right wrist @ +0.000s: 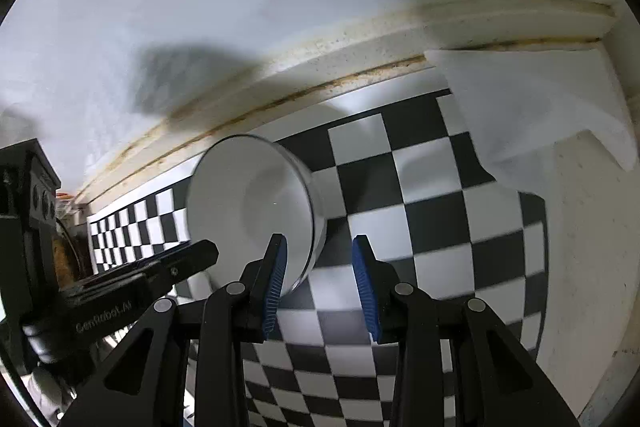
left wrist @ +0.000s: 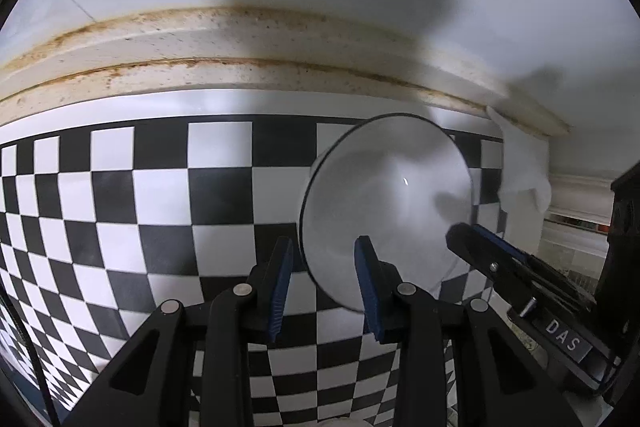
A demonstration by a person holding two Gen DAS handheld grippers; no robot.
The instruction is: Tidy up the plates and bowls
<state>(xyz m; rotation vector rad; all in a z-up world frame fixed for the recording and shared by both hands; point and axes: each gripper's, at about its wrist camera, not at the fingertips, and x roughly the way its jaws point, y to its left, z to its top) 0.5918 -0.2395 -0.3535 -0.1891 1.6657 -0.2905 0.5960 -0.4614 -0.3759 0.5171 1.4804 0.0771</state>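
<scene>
A white bowl (left wrist: 386, 211) with a thin dark rim is held tilted on edge above the checkered mat (left wrist: 160, 203). My left gripper (left wrist: 324, 283) has its jaws apart, with the bowl's lower rim between the blue pads (left wrist: 370, 287). In the right wrist view the bowl (right wrist: 248, 211) stands just left of my right gripper (right wrist: 318, 283), whose jaws are also apart; its left pad (right wrist: 276, 279) lies against the bowl's rim. Neither gripper is closed on the bowl. Each gripper shows in the other's view: the right one (left wrist: 500, 263), the left one (right wrist: 160, 267).
The black-and-white checkered mat (right wrist: 420, 227) covers the counter up to a stained cream backsplash ledge (left wrist: 240, 67) and white wall. A white cloth (right wrist: 532, 107) lies at the mat's far right corner, also in the left wrist view (left wrist: 524, 167).
</scene>
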